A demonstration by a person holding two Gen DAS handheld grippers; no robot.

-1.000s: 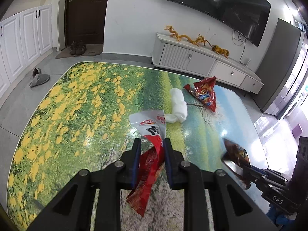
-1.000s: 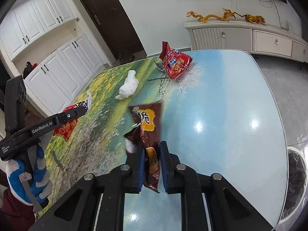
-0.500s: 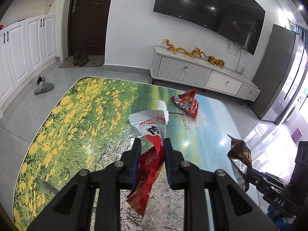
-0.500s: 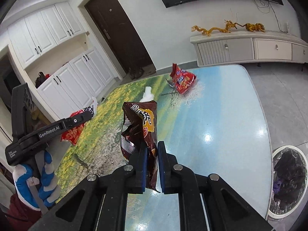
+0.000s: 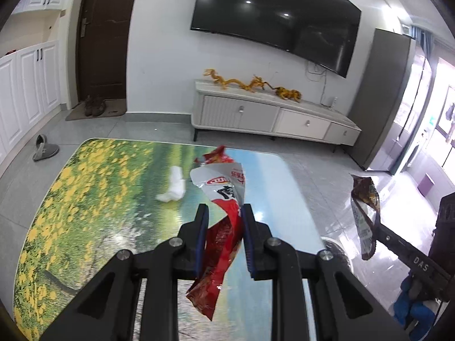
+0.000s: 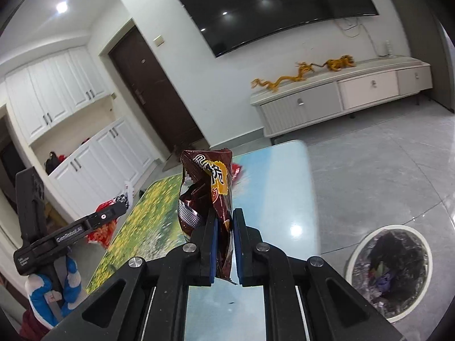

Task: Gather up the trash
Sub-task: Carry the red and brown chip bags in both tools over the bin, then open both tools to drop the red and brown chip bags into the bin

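Living room with wall television (image 5: pixel 273 25), flower-print table (image 5: pixel 85 199), lined trash bin (image 6: pixel 388 270) on floor beside it, left gripper (image 5: pixel 224 213) clamped on red snack wrapper (image 5: pixel 221 244), right gripper (image 6: pixel 225 218) clamped on brown snack wrapper (image 6: pixel 207 187), both wrappers held above table, white tissue (image 5: pixel 174 184) and another red wrapper (image 5: pixel 214 157) lying on table

White wall carries a dark curved TV (image 5: pixel 274 18); below, a white media cabinet (image 5: pixel 273 119). Grey tile floor (image 6: pixel 384 170), dark door (image 5: pixel 103 37), white cupboards (image 6: pixel 57 96).

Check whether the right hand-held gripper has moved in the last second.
Yes. The right hand-held gripper, shut on the brown bag, has risen off the table and swung right, bringing the bin into view.
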